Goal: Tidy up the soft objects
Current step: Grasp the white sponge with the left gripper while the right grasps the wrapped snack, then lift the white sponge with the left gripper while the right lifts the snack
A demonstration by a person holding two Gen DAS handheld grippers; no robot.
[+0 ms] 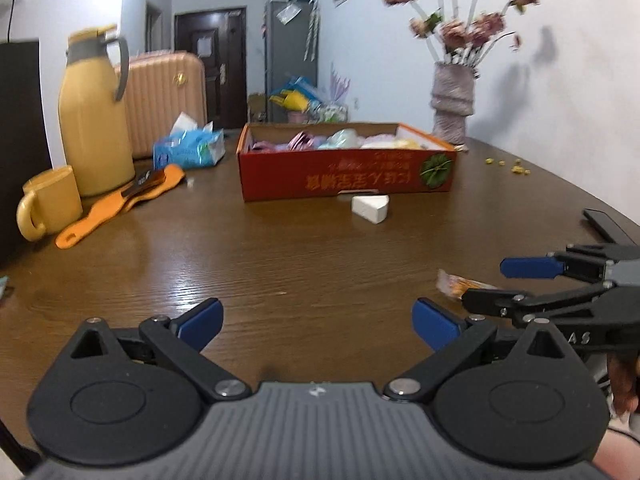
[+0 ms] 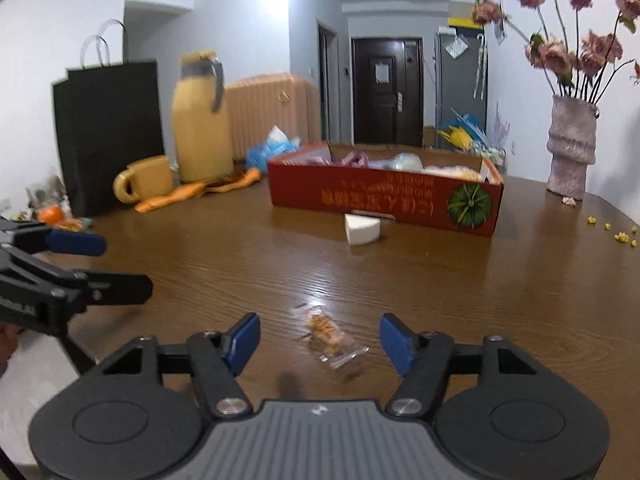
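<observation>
Against the near wall of the red cardboard box [image 2: 384, 196] a white wedge sponge [image 2: 362, 229] lies flat on the worktop [image 2: 500, 300], its curved edge toward the right, its pale faces plain and unmarked. Broad bare wood lies between it and both tongs. Pastel soft pieces [image 1: 340, 140] fill the box. Right tongs [image 2: 320, 340] are spread, straddling a clear snack packet [image 2: 334, 340] lying diagonally. Left tongs [image 1: 318, 324] are spread, holding nothing.
</observation>
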